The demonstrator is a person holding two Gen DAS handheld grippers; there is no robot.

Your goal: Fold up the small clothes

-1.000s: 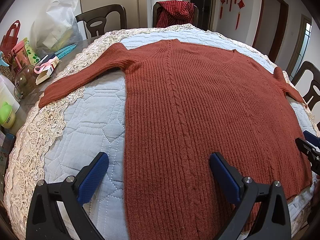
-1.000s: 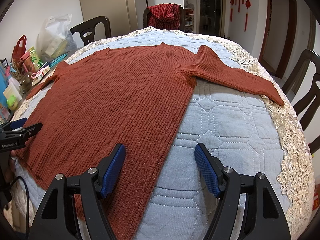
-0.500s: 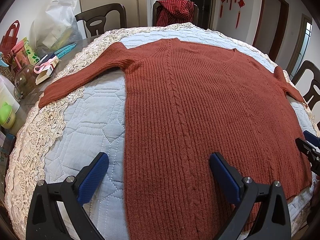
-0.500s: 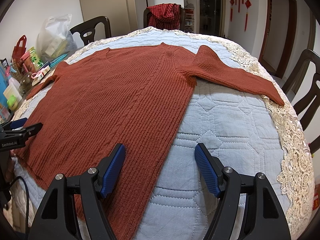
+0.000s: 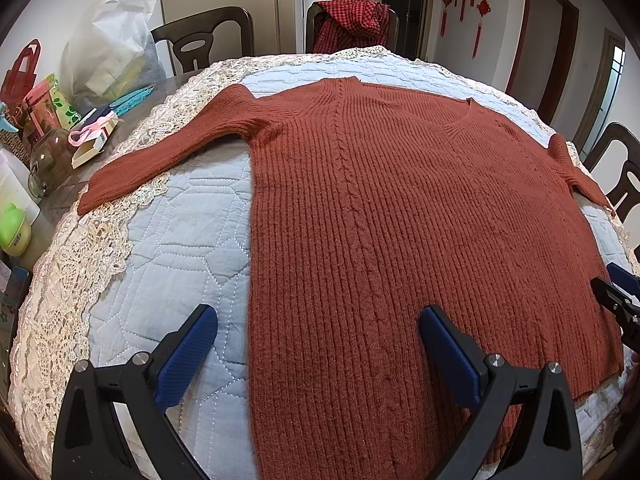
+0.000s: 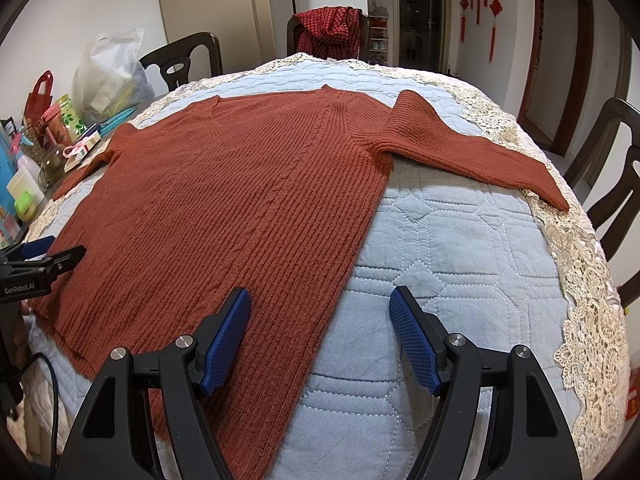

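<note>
I see the sweater (image 5: pixel 400 240) flat on the quilt (image 5: pixel 180 240); my left gripper (image 5: pixel 318 330) and right gripper (image 6: pixel 320 312) gape wide, holding nothing

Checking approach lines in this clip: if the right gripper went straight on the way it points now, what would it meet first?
Probably the sweater's side edge on the blue quilt. The open right gripper straddles that edge and grips nothing. How high it sits above the cloth is unclear.
</note>
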